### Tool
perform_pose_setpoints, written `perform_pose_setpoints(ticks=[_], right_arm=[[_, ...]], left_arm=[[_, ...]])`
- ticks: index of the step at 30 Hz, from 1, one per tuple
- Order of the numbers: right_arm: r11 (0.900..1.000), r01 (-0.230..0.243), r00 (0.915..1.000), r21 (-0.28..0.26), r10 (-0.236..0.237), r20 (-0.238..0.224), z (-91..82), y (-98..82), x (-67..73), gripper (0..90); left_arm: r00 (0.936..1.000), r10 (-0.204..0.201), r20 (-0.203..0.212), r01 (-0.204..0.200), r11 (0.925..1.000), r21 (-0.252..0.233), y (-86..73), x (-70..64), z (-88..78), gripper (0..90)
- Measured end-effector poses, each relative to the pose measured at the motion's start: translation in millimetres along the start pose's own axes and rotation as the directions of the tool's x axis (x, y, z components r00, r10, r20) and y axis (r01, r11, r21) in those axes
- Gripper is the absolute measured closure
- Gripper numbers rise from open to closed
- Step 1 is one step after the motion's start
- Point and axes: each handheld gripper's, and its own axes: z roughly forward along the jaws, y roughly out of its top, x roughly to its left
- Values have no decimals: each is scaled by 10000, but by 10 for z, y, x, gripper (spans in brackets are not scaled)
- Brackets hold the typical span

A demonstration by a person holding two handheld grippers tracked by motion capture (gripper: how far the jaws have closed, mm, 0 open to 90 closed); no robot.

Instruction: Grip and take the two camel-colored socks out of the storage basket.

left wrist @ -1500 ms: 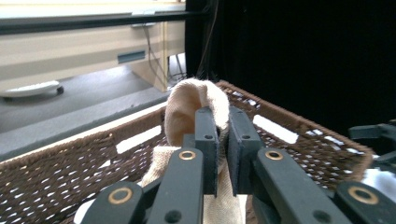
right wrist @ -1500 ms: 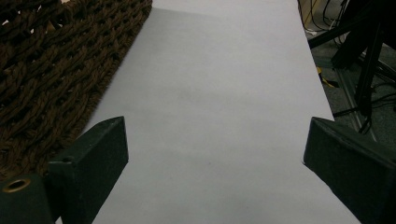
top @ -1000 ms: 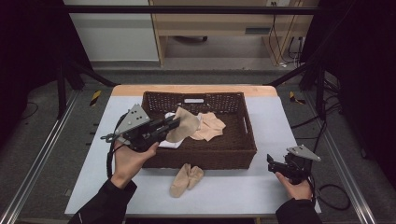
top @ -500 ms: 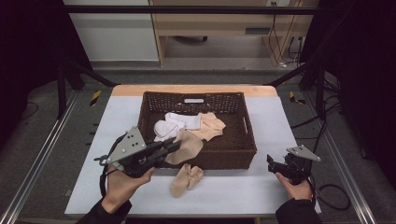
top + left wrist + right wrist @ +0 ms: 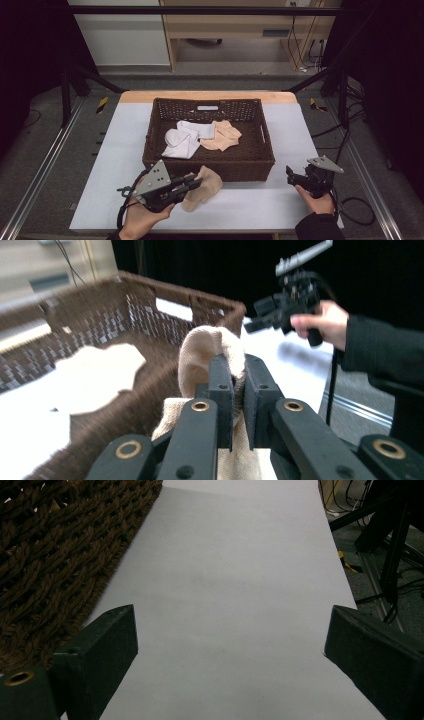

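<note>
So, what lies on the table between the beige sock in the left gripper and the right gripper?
Nothing: in the high view, the white table is bare between the beige sock, held by the left gripper, and the right gripper.

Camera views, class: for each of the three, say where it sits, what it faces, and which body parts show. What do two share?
High view: above the table, looking forward and down on the basket; both hands show.
Left gripper view: on the left hand-held gripper, facing its clamped beige sock; the other hand shows.
Right gripper view: on the right hand-held gripper, facing the table.
Shared: all show the basket.
</note>
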Motion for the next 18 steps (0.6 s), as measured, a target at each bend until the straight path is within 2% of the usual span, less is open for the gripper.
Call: perform_pose_setpoints(ticks=[4,9,13,18], right_arm=[[10000,-4,10000,15,4,-4,-1,-1,4,71],[10000,71,10000,35,-71,21,4,-3,2,71],[10000,27,10000,51,-27,-4,0,-4,10,71],[10000,44,10000,76,-44,-5,3,-8,13,72]], left_arm=[[9996,-258,146,251,9985,487,-185,-3,118,832],[9982,-584,124,568,9930,1040,-369,54,227,831],[9970,-768,31,754,9854,1526,-510,90,302,830],[9961,-878,-64,871,9714,2208,-685,140,392,816]])
